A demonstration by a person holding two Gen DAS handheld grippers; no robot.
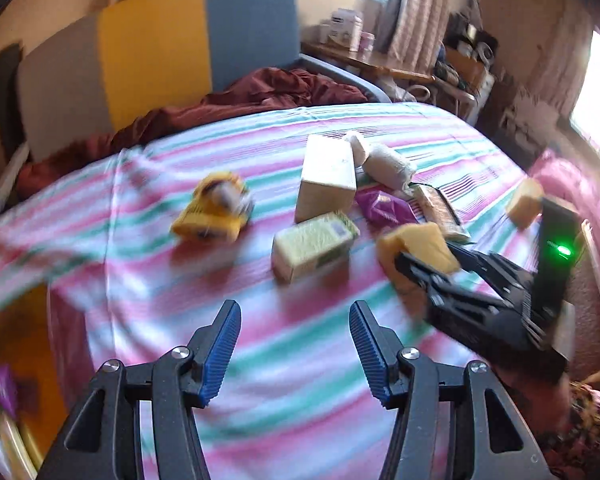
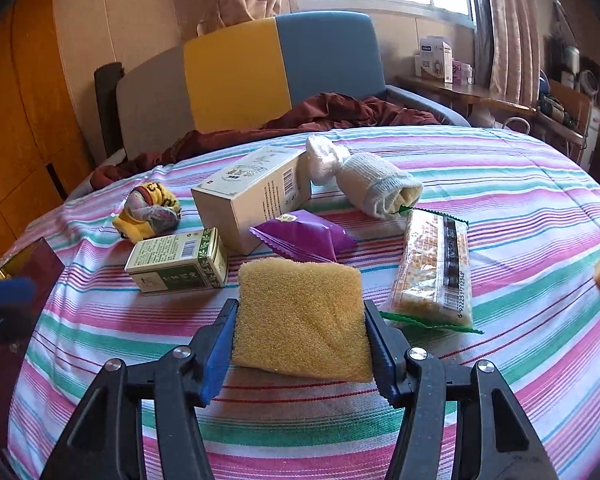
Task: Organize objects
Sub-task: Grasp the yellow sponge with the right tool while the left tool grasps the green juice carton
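Note:
My right gripper point(image 2: 300, 344) is shut on a yellow sponge point(image 2: 300, 316) and holds it just above the striped bedspread point(image 2: 520, 208). It also shows in the left wrist view point(image 1: 412, 268), at the right, with the sponge point(image 1: 420, 248). My left gripper point(image 1: 295, 352) is open and empty above the bedspread point(image 1: 260, 320). Ahead lie a green box point(image 2: 178, 262), a white carton point(image 2: 252, 192), a purple packet point(image 2: 304, 236), a cracker pack point(image 2: 434, 268), a rolled white sock point(image 2: 376, 184) and a yellow sock ball point(image 2: 148, 210).
A second yellow sponge point(image 1: 524, 204) lies near the bed's right edge. A maroon blanket point(image 2: 320, 114) lies before the grey, yellow and blue headboard point(image 2: 236, 80). A wooden shelf with boxes point(image 2: 436, 60) stands at the back right. A dark red box point(image 2: 28, 264) is at the left.

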